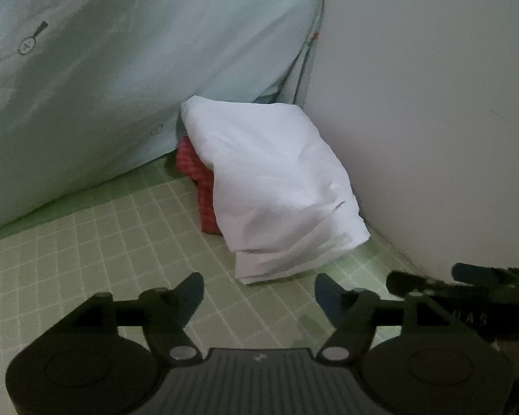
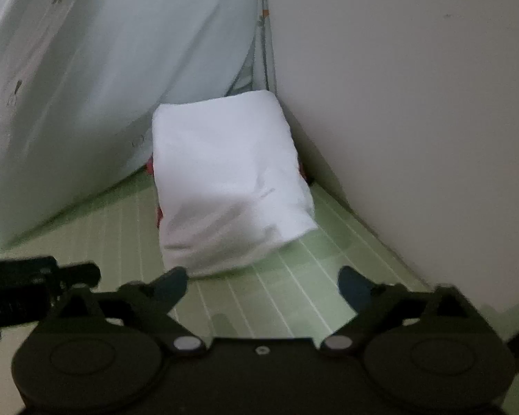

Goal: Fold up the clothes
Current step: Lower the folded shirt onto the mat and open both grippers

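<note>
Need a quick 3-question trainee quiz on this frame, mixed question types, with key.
1. True or false: the left claw is shut on the white folded cloth.
2. What colour is the garment under the white cloth?
3. The white cloth sits on: A) bare wood B) green grid mat C) a chair.

Key: 1 false, both the left and right claw are open and empty; 2 red; 3 B.

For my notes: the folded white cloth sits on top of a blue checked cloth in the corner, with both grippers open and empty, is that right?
Not quite: the cloth under the folded white cloth is red checked, not blue, as the left wrist view shows. The left gripper and right gripper are indeed open and empty.
</note>
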Available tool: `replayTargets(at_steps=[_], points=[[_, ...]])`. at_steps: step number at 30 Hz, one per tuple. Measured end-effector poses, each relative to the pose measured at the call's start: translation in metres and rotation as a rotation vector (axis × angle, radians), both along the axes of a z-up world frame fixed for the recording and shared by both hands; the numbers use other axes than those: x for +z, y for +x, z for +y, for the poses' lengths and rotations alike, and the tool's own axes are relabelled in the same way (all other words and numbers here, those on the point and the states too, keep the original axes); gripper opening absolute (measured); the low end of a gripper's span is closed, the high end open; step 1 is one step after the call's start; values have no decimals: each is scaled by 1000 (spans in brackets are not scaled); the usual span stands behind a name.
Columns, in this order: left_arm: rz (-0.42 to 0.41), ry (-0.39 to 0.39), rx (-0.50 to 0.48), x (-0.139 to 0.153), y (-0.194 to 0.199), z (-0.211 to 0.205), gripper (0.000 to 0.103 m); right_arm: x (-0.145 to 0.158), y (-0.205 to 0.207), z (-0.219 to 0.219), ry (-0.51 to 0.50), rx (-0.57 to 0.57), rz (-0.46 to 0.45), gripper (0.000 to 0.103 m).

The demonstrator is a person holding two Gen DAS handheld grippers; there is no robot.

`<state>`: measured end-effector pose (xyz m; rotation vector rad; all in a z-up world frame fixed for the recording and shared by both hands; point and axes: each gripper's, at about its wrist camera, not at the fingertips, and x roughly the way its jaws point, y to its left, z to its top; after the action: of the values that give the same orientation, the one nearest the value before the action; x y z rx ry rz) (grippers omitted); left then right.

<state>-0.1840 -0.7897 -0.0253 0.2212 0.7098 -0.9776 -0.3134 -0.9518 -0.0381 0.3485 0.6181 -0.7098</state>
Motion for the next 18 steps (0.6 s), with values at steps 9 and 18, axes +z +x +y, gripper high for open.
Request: replayTargets(at_steps=[9,18], points=[[-70,22,-19,-2,-27,12,103,-7,-37,29,-35,-55,48,103],[-122,27,-34,0,-38,18,103,-4,-55,44,-58,-67,39,103]])
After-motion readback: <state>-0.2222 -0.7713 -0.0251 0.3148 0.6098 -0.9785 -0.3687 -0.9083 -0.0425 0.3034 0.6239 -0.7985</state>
